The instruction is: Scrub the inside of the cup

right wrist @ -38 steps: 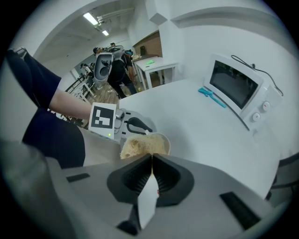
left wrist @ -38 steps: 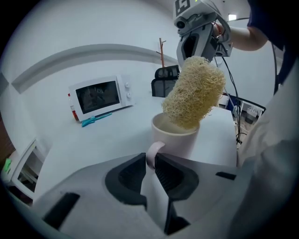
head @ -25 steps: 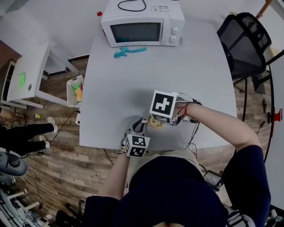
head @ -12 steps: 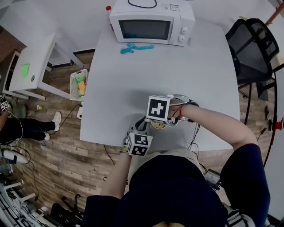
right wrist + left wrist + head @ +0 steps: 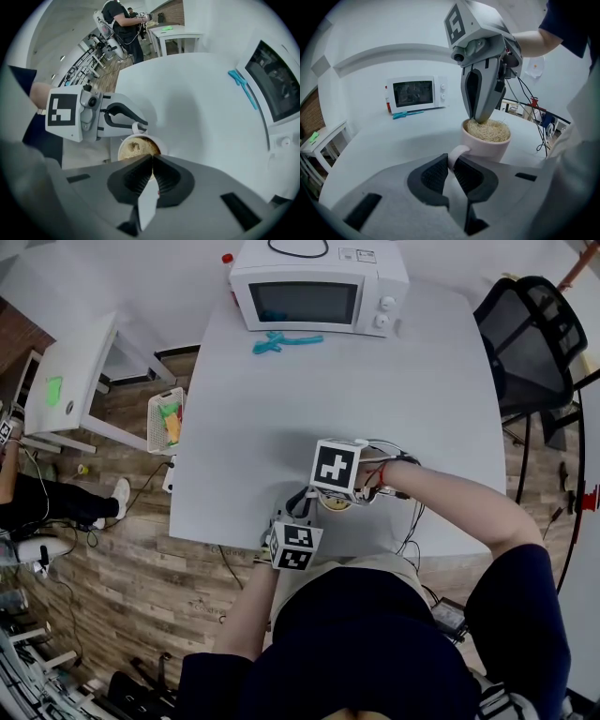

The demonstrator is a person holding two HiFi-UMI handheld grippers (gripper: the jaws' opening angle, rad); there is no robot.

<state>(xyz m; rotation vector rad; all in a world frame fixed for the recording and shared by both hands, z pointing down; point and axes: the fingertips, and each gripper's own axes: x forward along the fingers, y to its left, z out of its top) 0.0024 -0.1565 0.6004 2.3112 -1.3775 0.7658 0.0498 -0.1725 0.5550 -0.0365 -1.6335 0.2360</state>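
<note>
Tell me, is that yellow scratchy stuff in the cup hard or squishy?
Probably squishy: the scrubber is a loose tangle of thin fibres, and the right gripper has its tips sunk into it. It is likely very light and springy too. It shouldn't roll away, since it fills the cup.

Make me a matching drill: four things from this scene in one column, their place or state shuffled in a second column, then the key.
Column A
1. left tool
2. right tool
3. scrubber
4. microwave

Column B
a. at the far edge of the table
b. fills the cup
c. shut on the cup's handle
d. points down into the cup

Pairs: 1-c, 2-d, 3-b, 4-a
</note>
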